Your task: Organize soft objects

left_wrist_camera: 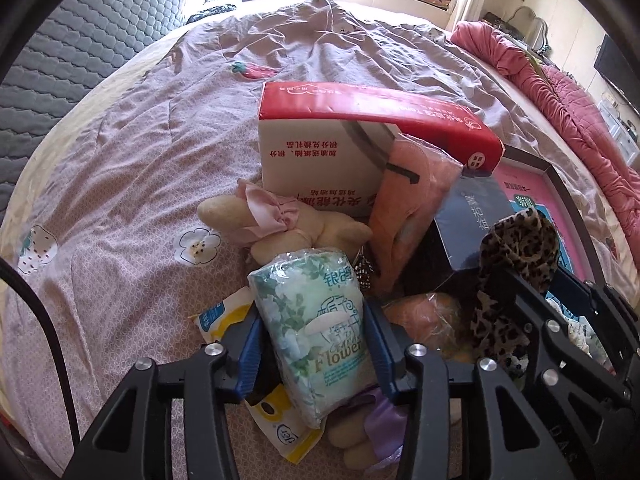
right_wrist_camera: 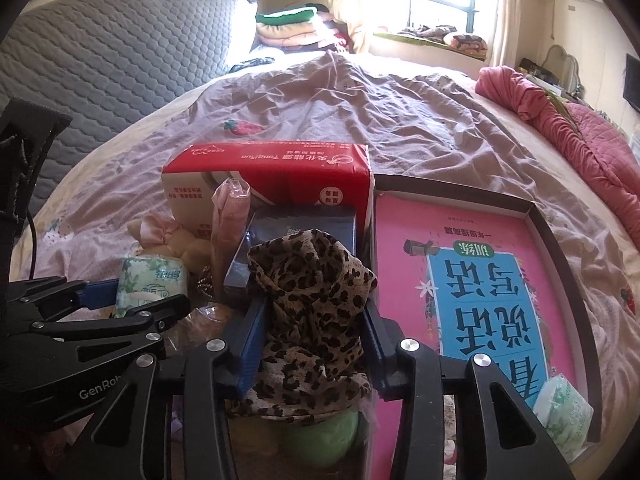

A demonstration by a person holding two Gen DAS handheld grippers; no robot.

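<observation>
Bed w/ pinkish-mauve quilt (left_wrist_camera: 132,168) carrying a heap of soft goods; two tools at work.

Left tool (left_wrist_camera: 312,344): blue pads pressed on either side of one green floral tissue pack (left_wrist_camera: 316,332), pinching it. Pack stands nearly upright at the near edge of the heap, over a yellow-and-white packet (left_wrist_camera: 288,436). Seen from the right wrist view, same pack (right_wrist_camera: 150,280) sits betw. the left tool's fingers (right_wrist_camera: 100,294).

Right tool (right_wrist_camera: 310,336): pads closed on one leopard-print cloth (right_wrist_camera: 308,300), bunched betw. them, pinched. Cloth hangs just left of the tray and over a green soft item (right_wrist_camera: 320,432) below. In the left wrist view the cloth (left_wrist_camera: 508,280) drapes beside a dark blue pack (left_wrist_camera: 476,224).

Counts:
- Green floral tissue packs: 2, i.e. one in left tool, a second (right_wrist_camera: 564,408) lying in the near right corner of the tray.
- Red-and-white tissue box (left_wrist_camera: 352,136): 1, behind the heap, on the quilt.
- Beige plush toy w/ pink bow (left_wrist_camera: 276,220): 1, touching the box front.
- Peach cloth in clear bag (left_wrist_camera: 412,208): 1, leaning on the box.
- Shallow box tray (right_wrist_camera: 548,232) w/ pink-and-blue printed base: 1, right of the heap.
- Red quilted blanket (right_wrist_camera: 560,128): 1, far right edge of bed.
- Grey quilted headboard (right_wrist_camera: 120,60): 1, far left.
</observation>
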